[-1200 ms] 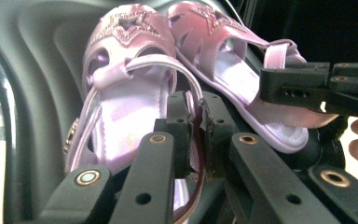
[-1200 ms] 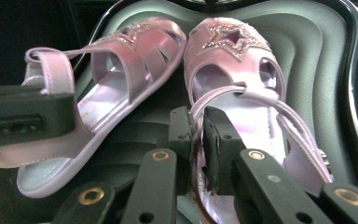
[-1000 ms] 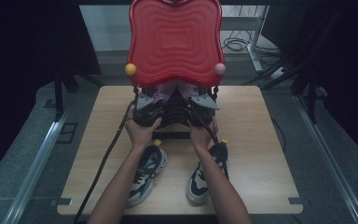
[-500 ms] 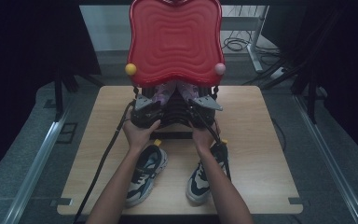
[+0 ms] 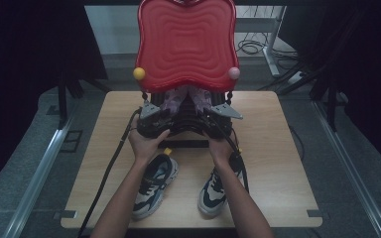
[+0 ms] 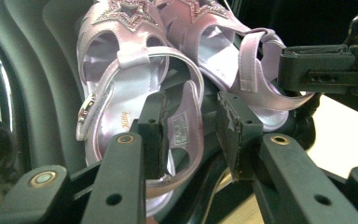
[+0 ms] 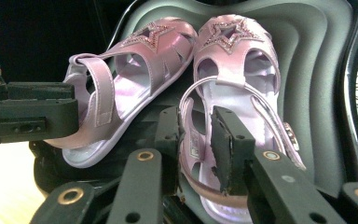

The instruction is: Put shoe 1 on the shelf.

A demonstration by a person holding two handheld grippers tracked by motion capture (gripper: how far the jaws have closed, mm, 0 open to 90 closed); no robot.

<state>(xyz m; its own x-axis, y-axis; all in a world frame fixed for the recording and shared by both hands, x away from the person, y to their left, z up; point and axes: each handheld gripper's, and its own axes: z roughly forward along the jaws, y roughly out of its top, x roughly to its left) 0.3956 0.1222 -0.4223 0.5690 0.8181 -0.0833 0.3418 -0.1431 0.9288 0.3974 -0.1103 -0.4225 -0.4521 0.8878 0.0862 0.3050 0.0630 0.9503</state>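
Two pink sandals (image 7: 177, 84) lie side by side in an open suitcase (image 5: 186, 44) with a red lid, at the far side of the wooden table (image 5: 278, 148). The left gripper (image 6: 193, 126) has its jaws around the heel strap of one sandal (image 6: 135, 93); they have just been opening, and the right pad stands apart from the strap. The right gripper (image 7: 196, 144) has its jaws around the heel of the other sandal (image 7: 233, 84); they have just been opening too, with a narrow gap. Two sneakers (image 5: 154, 186) stand on the table near the person.

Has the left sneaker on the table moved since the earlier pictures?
No. The left sneaker lies at the same place beside the right sneaker, equally far from the table's near edge as before.
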